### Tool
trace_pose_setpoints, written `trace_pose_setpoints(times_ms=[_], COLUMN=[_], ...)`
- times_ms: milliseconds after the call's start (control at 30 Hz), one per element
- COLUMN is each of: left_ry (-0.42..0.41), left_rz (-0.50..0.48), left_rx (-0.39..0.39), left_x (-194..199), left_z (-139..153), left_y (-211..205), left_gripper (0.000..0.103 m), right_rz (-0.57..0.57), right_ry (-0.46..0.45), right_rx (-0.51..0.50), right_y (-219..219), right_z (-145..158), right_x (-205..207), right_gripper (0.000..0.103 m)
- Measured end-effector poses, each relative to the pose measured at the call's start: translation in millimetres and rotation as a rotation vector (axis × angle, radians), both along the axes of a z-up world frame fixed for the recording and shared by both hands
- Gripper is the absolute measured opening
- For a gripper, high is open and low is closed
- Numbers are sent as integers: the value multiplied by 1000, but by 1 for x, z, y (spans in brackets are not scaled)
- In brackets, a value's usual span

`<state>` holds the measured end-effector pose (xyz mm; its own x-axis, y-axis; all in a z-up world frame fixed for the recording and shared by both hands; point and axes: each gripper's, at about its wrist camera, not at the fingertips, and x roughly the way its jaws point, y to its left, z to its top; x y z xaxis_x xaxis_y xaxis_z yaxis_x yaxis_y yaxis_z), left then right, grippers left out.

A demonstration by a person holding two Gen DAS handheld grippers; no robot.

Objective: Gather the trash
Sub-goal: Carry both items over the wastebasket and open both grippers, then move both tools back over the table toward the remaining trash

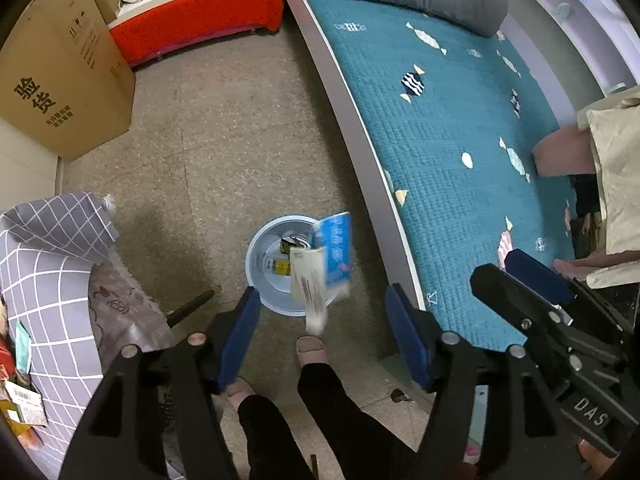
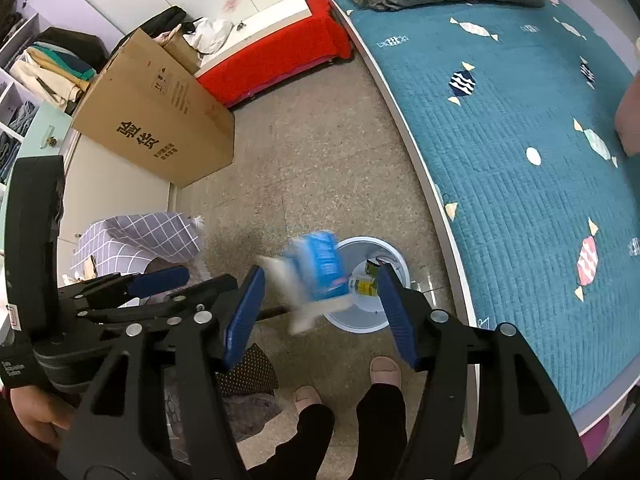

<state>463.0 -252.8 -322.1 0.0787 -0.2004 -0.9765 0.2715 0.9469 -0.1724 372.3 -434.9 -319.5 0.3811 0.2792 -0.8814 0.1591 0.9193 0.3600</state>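
A round white bin [image 1: 256, 258] stands on the floor beside the bed, with a yellow and black packet [image 1: 281, 267] inside. A blue package [image 1: 334, 248] and a white paper wrapper [image 1: 311, 294] hang blurred in the air over the bin's rim, touching neither gripper. My left gripper [image 1: 323, 292] is above the bin, jaws wide apart, pads clear of the trash. In the right wrist view the blue package [image 2: 320, 268] and the wrapper [image 2: 286, 292] sit left of the bin [image 2: 398, 258]. My right gripper [image 2: 321, 270] is open too, nothing pressed between its pads.
A bed with a teal quilt [image 1: 460, 140] runs along the right. A large cardboard box [image 1: 68, 80] and a red-covered bench [image 1: 200, 20] stand at the back. A grey checked cloth bundle [image 1: 48, 264] lies left. The person's feet [image 1: 312, 350] stand just before the bin.
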Motion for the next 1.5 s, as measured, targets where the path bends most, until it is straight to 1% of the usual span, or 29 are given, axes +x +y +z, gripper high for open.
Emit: trace_pose_setpoints(times_ms=[133,367,567,800,967,1067,1267,1400,1500], left_ry=[-13,-53,-119,-174,-196,-205,-219,-222,-205], left_rz=[12,96,194,272,310,332,380,414,444], left_rx=[8,8,1,-15,-14,-17,-37,-53,-56], left_x=[-8,-24,-44,-70,-88,-95,-113,-127,-136], left_z=[7,32,64,93,108,114,121,116,108], left_y=[8,46,94,148,193,217,281,319,347], left_gripper=[64,66,68,70,70,70,70,71,71], right_rz=[14,76,178,267,311,323,355,373,374], right_ry=[0,-28,-65,-90,-115,-131,-148,-154,-151], right_rx=[0,6,-5,-4,3,17,32,34,40], right_y=[7,36,73,117,161,189,246,278,302], right_z=[1,12,33,51,65,72,79,79,76], right_x=[-3,-7,-9,-17,-25,-30,-41,-47,-52], right_gripper=[58,59,60,60,61,61,61,61,61])
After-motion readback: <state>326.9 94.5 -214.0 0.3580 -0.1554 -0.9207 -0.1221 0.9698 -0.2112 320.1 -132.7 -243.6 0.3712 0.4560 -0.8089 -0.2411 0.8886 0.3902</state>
